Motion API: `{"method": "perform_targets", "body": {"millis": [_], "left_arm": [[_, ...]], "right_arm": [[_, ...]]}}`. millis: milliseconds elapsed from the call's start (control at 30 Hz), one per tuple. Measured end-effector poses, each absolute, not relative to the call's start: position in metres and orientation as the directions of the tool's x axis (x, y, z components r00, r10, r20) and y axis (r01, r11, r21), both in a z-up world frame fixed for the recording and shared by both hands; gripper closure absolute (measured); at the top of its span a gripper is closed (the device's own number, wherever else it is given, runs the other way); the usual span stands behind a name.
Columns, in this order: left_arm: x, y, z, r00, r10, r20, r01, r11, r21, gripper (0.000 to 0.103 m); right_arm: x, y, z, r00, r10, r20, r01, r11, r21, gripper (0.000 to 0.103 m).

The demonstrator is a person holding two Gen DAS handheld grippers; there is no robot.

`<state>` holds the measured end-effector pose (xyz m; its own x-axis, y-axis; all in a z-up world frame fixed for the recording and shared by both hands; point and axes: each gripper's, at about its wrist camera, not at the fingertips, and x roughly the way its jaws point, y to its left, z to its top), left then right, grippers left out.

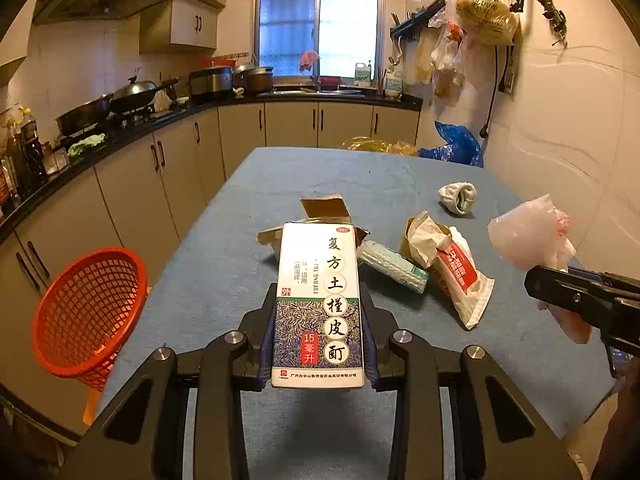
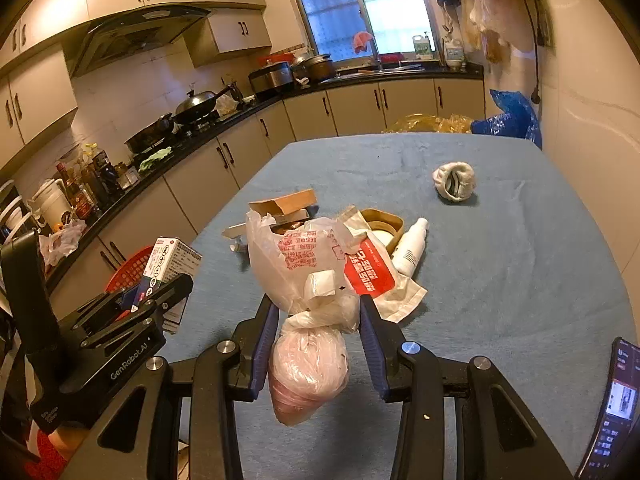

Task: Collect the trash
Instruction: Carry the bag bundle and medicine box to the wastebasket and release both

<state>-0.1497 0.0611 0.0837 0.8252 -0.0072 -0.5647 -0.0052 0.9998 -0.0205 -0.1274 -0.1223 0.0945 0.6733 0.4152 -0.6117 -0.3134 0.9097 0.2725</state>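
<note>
My left gripper (image 1: 320, 304) is shut on a white medicine box (image 1: 318, 272) with large printed characters, held upright above the blue table (image 1: 340, 176). My right gripper (image 2: 316, 306) is shut on a knotted pinkish-white plastic bag (image 2: 308, 364), which hangs between the pads. Each view also catches the other tool: the right gripper (image 1: 560, 296) with the bag (image 1: 528, 236), the left gripper (image 2: 172, 288) with the box (image 2: 170, 258). A red mesh basket (image 1: 88, 312) stands off the table's left edge.
On the table lie an open cardboard box (image 1: 324, 208), a white packet with a red label (image 2: 372, 272), a white bottle (image 2: 410, 248), a brown tape ring (image 2: 384, 216) and a rolled white cloth (image 2: 454, 182). A phone (image 2: 616, 400) leans at the near right. Kitchen counters run along the left.
</note>
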Motion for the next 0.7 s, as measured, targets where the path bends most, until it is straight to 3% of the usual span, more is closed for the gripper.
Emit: {"method": "perform_targets", "body": {"millis": [700], "left_arm": [[-0.181,0.086,0.107,0.867,0.007,-0.498,-0.037,0.998,-0.051,0.070]], "right_arm": [[-0.161,-0.093,0.126,0.701,0.401,-0.589,-0.355,0.913,0.200,0.059]]}}
